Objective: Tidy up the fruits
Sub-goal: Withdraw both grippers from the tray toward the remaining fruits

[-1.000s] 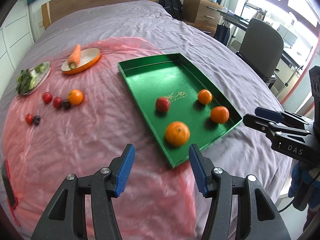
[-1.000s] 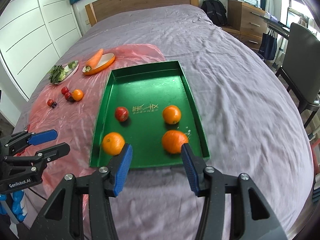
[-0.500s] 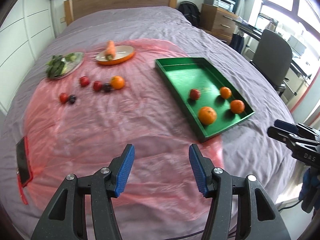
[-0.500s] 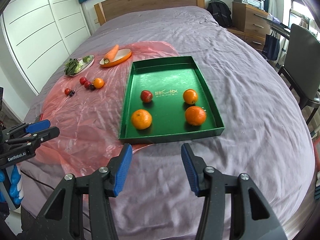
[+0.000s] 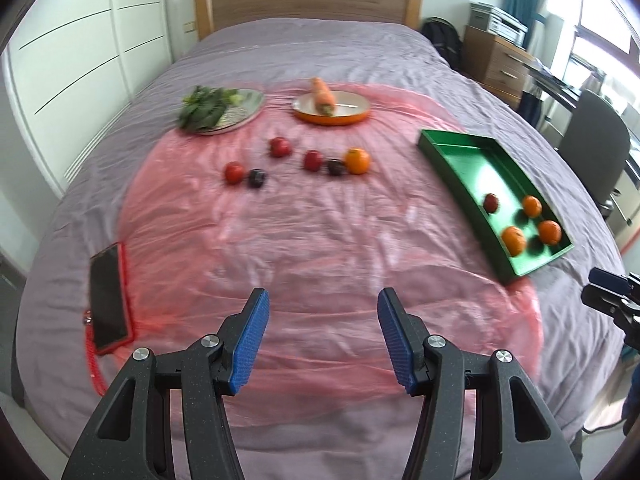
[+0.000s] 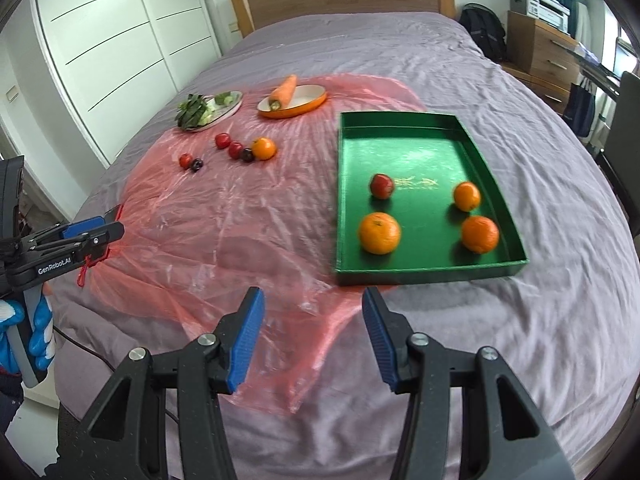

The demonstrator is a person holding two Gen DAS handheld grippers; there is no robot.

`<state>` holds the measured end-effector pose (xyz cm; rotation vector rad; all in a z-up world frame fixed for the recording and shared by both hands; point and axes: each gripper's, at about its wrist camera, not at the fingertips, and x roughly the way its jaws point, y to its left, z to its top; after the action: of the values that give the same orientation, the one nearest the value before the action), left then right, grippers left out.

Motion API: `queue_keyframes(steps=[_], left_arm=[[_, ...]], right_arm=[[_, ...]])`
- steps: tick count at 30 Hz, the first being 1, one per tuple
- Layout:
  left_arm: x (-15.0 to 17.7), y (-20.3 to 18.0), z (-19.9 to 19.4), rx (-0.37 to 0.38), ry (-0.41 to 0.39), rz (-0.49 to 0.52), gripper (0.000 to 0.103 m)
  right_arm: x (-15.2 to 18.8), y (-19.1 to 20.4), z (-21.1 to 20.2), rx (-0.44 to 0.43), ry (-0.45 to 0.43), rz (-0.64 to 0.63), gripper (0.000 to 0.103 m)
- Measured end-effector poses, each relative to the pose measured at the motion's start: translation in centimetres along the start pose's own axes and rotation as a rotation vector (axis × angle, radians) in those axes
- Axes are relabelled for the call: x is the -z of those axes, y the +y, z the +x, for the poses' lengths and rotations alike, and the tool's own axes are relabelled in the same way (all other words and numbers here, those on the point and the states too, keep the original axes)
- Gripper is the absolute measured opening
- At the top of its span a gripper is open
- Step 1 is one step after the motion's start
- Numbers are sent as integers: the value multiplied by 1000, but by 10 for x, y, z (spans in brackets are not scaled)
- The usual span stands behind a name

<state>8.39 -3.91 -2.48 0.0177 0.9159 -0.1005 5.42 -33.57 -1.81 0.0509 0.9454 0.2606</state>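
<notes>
A green tray [image 6: 404, 152] [image 5: 464, 148] lies on the bed and holds three oranges [image 6: 379, 233] and one red fruit [image 6: 382, 186]. On the pink plastic sheet [image 5: 304, 240] lie one orange [image 5: 357, 161] [image 6: 263, 148], three red fruits [image 5: 279, 147] and two dark plums [image 5: 256, 179]. My left gripper [image 5: 323, 336] is open and empty above the sheet's near part. My right gripper [image 6: 313, 334] is open and empty near the bed's front edge, short of the tray.
An orange dish with a carrot [image 5: 322, 96] and a plate of greens [image 5: 218, 110] sit at the back. A phone in a red case [image 5: 108, 296] lies at the sheet's left edge. A chair [image 5: 596, 148] and drawers [image 5: 496, 60] stand right of the bed.
Both grippers have pulled back from the tray and swung left; the loose fruits now sit ahead of the left gripper. Both stay open and empty.
</notes>
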Motion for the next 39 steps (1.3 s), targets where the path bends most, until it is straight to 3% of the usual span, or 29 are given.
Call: queue_keyframes(steps=[18,28,39], left_arm=[[2,88,67,-68,80,-118,50],[0,94,92,-77,99,-125,50],[-45,97,103,-101,51,-94,50]], right_arm=[[-39,63,92,-95,117,-91,81],[-47,83,136,-149,174,-110,81],[-77,105,167,-190,178,-163,81]])
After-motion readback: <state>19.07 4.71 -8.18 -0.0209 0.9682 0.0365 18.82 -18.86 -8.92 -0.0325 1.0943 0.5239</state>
